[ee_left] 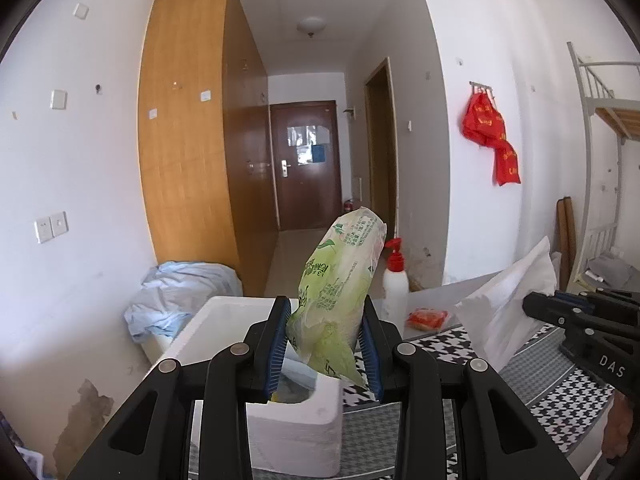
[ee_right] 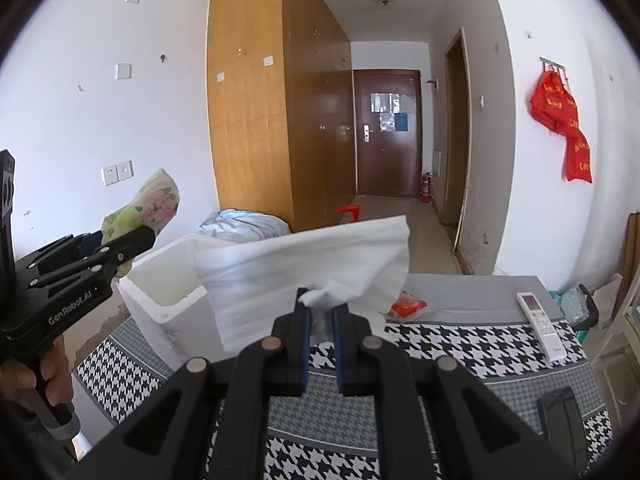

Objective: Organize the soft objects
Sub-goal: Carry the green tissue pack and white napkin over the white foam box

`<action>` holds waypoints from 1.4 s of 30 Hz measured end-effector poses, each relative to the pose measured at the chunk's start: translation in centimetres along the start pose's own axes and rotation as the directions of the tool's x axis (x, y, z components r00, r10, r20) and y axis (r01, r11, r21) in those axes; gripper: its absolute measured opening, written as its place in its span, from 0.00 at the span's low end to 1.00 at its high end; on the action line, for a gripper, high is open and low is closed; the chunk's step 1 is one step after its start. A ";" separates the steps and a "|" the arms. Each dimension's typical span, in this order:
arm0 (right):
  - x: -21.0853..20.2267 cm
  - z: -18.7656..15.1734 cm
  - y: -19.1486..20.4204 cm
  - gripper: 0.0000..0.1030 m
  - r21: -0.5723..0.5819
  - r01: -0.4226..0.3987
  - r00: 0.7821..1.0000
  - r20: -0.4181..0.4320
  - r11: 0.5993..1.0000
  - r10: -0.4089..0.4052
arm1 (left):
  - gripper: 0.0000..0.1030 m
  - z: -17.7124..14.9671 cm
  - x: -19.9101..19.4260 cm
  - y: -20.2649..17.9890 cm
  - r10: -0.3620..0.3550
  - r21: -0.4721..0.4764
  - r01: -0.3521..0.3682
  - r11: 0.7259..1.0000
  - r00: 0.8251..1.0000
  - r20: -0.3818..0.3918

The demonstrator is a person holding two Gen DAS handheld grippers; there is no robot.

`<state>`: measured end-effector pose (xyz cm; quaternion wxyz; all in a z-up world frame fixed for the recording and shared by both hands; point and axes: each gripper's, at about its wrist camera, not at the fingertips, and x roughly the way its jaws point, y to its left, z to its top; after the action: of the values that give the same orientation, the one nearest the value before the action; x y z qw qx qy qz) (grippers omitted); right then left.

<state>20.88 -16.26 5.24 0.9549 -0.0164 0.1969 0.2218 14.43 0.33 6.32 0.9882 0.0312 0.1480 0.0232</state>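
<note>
My left gripper (ee_left: 325, 334) is shut on a green plastic pack of soft tissue (ee_left: 340, 276), held upright above the near end of a white foam box (ee_left: 296, 428). From the right wrist view the same pack (ee_right: 148, 208) sticks up from the left gripper (ee_right: 132, 240), which a hand grips at the left edge. My right gripper (ee_right: 320, 320) is shut on the bunched corner of a white pillow-like bag (ee_right: 304, 272), lifted over the houndstooth-covered table (ee_right: 460, 344). The left wrist view has that white bag (ee_left: 508, 304) and the right gripper (ee_left: 532, 306) at the right.
On the table stand a white bottle with a red pump (ee_left: 395, 280), an orange packet (ee_right: 408, 305), a white remote (ee_right: 541, 326) and a dark pouch (ee_right: 560, 416). Crumpled blue bedding (ee_left: 176, 296) lies behind the box. A wooden wardrobe (ee_left: 188, 128) lines the left wall.
</note>
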 end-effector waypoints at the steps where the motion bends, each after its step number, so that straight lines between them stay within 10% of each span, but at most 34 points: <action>1: 0.1 0.1 0.2 0.13 -0.003 -0.004 1.000 0.000 1.000 0.004 | 0.34 0.1 0.0 0.1 0.005 -0.002 -0.005 1.000 1.000 0.000; 42: 5.6 2.7 7.4 0.13 -0.116 -0.129 0.990 -0.069 0.985 0.121 | 0.35 -0.5 0.9 6.3 0.164 -0.079 -0.166 0.983 0.986 -0.036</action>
<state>23.27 -6.97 5.98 0.9299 -0.0682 0.2131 0.2921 14.93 6.71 6.05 0.9810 0.0026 0.1585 0.1115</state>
